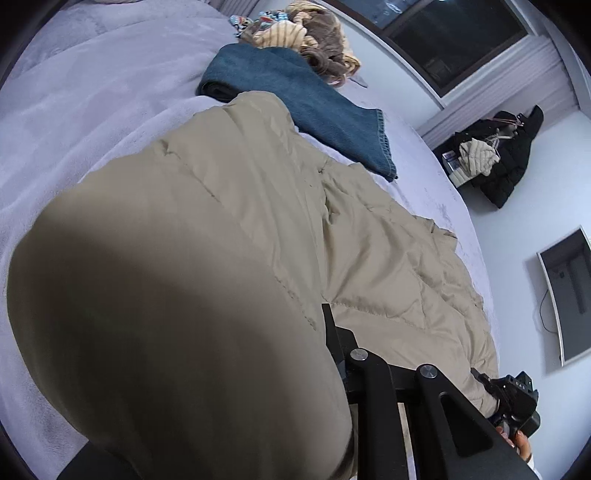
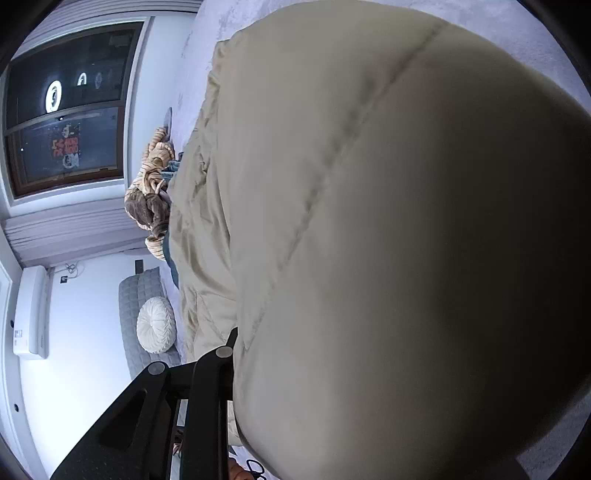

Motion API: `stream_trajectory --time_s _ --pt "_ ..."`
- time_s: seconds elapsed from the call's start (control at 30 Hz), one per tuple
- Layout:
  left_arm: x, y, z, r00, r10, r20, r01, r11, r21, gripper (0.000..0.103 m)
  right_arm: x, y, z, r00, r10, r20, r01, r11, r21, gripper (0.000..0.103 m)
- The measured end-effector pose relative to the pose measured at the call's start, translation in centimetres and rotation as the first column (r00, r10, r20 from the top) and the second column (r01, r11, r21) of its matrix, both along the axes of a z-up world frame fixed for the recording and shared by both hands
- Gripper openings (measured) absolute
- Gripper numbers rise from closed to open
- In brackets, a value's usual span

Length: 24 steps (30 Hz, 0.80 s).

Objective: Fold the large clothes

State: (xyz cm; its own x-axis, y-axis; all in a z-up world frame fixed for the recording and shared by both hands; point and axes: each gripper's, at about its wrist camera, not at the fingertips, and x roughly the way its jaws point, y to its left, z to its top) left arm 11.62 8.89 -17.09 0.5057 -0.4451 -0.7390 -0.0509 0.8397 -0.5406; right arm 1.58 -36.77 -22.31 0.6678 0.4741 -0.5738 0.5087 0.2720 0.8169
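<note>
Left wrist view first: a beige quilted puffer jacket is sprawled over a lavender fleece bedspread, and a fold of it bulges right up against the lens, filling everything from about 7 to 9 o'clock. The left gripper pokes in from 5 o'clock with one black finger visible against the fabric; the other one's buried under the jacket, so it looks clamped on a fold, but I honestly can't tell for sure. Up at 12 o'clock there's a folded pair of blue jeans just beyond the jacket, with a striped tan plush garment piled behind them. At 2 o'clock a black coat hangs against the wall.

Right wrist view: a dark window at 10 o'clock, a round white pillow at 8 o'clock. The right gripper comes in from 7 o'clock, one finger pressed against the jacket, which swallows the whole right half. Same deal, can't tell whether it's clenched.
</note>
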Motion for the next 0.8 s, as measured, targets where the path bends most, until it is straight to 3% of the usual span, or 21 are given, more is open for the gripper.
stream_trajectory --time_s 0.13,0.37,0.6,0.8 --pt "-1.8 0.2 1.8 0.997 -0.076 0.031 0.075 0.997 0.029 0.023 -2.1 1.2 1.7 1.000 0.008 0.004 -0.008 0.999 -0.032 0.026" --pt "-9.2 1.0 3.2 0.993 -0.122 0.003 0.122 0.992 0.038 0.023 -7.6 2.7 3.1 0.998 0.044 -0.051 -0.046 0.998 -0.043 0.026" --pt "-19.4 1.8 2.7 0.991 -0.098 -0.092 0.103 0.993 0.051 0.023 -14.7 3.3 3.1 0.990 0.095 -0.103 -0.096 0.995 -0.003 0.026" --pt "-24.7 2.0 0.9 0.983 -0.071 -0.171 0.085 0.994 0.073 0.023 -19.0 2.8 2.8 0.984 0.117 -0.131 -0.113 0.993 0.040 0.026"
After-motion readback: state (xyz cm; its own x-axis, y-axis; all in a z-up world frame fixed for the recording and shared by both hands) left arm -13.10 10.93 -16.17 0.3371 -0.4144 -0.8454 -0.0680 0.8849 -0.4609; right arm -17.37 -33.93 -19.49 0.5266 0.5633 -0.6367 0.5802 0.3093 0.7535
